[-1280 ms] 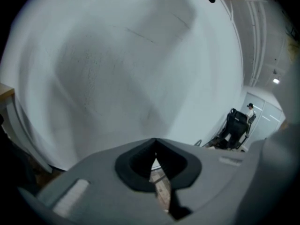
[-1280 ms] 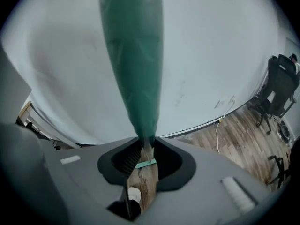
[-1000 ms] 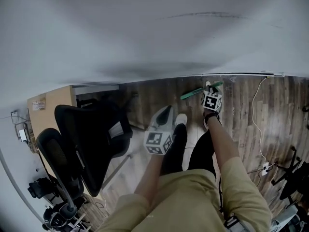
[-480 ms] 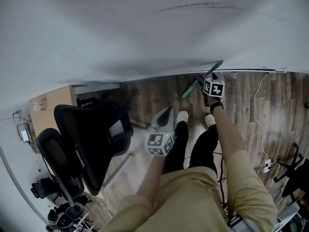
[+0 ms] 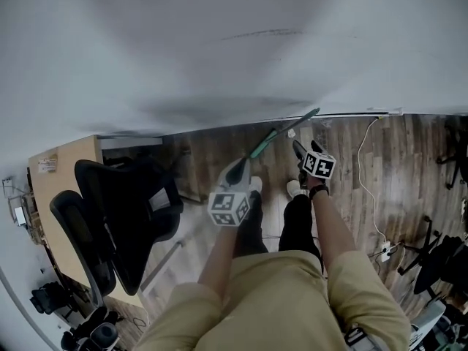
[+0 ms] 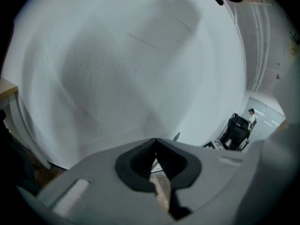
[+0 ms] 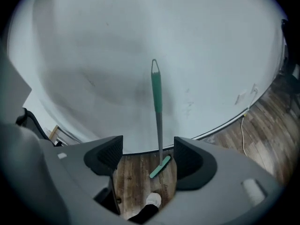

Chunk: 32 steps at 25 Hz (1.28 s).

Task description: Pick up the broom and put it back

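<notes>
Two tools out in front, held over a wooden floor and facing a white wall.

Left tool: jaws brought together tip to tip, gripping nothing, aimed at bare wall.

Right tool: jaws just opened wide, then drawn in slightly. Now well apart, pads pressing on nothing.

Framed between those jaws but beyond them, the broom. Propped upright against the wall, free of both tools. Green grip high on the shaft, green head down on the floor close to the foot of the wall. From the head view, slanting across the base of the wall, just past the two tools and between them.

Below the right tool, a white shoe on the boards. Off to the left, a black office chair beside a wooden desk. Off to the right, a white cable trailing over the floor.
</notes>
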Each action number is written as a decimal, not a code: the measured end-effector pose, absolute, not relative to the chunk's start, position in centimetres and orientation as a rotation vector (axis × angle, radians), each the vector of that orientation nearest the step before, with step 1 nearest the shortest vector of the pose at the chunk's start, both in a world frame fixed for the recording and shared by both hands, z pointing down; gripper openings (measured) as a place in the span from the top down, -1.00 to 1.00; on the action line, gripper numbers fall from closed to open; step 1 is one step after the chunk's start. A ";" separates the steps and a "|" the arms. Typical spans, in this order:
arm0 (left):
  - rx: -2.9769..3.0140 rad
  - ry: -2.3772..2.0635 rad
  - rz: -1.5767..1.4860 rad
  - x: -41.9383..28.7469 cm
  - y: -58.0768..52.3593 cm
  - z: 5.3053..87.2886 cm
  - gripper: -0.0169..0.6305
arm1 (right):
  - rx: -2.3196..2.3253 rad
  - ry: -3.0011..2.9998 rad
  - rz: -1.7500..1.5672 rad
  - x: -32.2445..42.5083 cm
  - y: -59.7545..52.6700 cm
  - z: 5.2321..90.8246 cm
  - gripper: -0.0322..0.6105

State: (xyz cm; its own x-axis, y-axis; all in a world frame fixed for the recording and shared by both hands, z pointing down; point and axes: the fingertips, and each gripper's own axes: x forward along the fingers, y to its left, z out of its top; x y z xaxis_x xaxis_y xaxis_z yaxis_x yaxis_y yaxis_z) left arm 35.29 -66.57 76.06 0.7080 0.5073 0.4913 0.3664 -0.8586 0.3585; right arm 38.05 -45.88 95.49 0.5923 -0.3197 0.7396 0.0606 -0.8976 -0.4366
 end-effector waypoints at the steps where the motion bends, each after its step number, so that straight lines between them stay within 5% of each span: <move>1: 2.681 0.698 0.866 35.4 -66.4 75.6 0.95 | -2.397 0.174 -1.210 37.3 -45.3 94.4 -0.16; 10: 2.663 0.719 0.826 35.7 -64.4 72.3 0.95 | -2.312 -0.029 -0.977 31.9 -40.9 86.4 0.13; 13: 2.670 0.743 0.795 35.6 -63.4 70.6 0.95 | -2.340 0.008 -0.965 31.1 -40.3 83.8 0.63; 16: 2.689 0.795 0.754 36.0 -62.9 68.3 0.95 | -2.427 0.141 -0.897 32.4 -42.6 78.9 0.89; 32: 2.878 0.844 0.178 40.2 -63.8 47.8 0.95 | -2.897 0.631 -0.216 39.5 -51.1 47.9 0.89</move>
